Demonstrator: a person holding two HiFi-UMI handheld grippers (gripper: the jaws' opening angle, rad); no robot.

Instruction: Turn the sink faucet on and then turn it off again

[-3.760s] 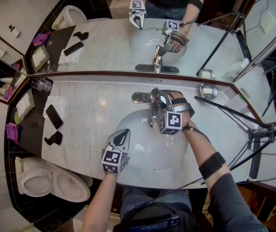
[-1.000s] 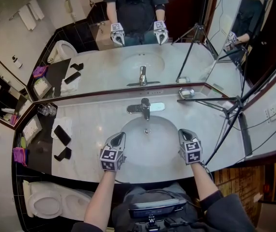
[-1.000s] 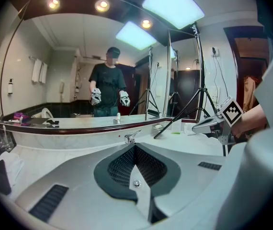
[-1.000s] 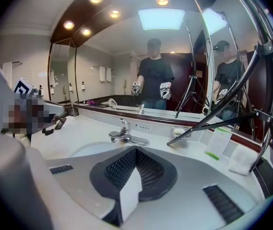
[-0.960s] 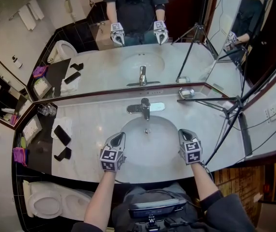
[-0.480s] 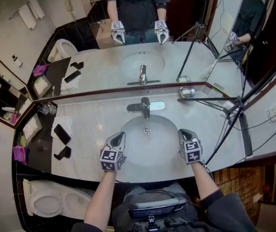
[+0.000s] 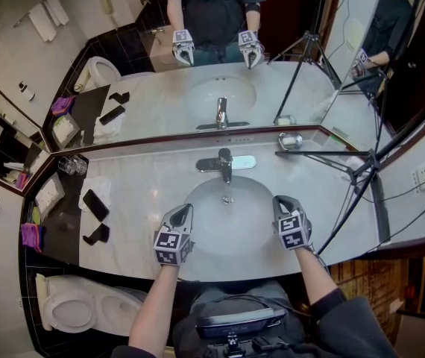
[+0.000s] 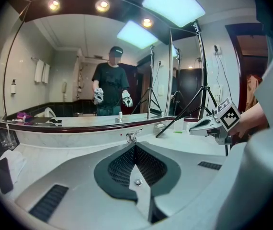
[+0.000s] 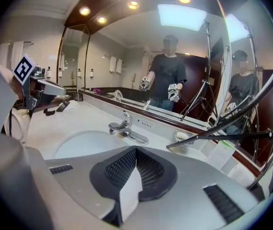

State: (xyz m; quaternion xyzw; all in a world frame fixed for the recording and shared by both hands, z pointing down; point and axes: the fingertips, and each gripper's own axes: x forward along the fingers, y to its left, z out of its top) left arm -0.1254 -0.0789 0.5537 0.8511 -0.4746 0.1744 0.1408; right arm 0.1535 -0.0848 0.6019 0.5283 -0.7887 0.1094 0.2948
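Faucet (image 7: 224, 164), a chrome one on a flat base plate, stands on the white marble counter (image 7: 145, 192) at the back rim of the sink (image 7: 231, 233), just in front of the mirror (image 7: 153, 95), and its spout reaches out over the basin toward us. We hold both grippers low over the front edge of the sink, well apart from the faucet and not touching it. Our left gripper (image 7: 186, 209) is above the front left part of the rim. In the left gripper view its two jaws lie pressed together with nothing between them, and they point toward the faucet. Our right gripper (image 7: 279, 200) is above the front right part of the rim. In the right gripper view its jaws are also closed together and empty, and the faucet shows a little to the left beyond them. To the right of the faucet a small soap dish (image 7: 290, 141) sits on the counter near the mirror, and a leg of a black tripod (image 7: 324, 154) crosses just beside it. On the left end of the counter we see a glass (image 7: 68, 167) and a dark phone (image 7: 95, 204) lying on a white cloth (image 7: 102, 189). A toilet (image 7: 71, 312) is below the counter on the left.
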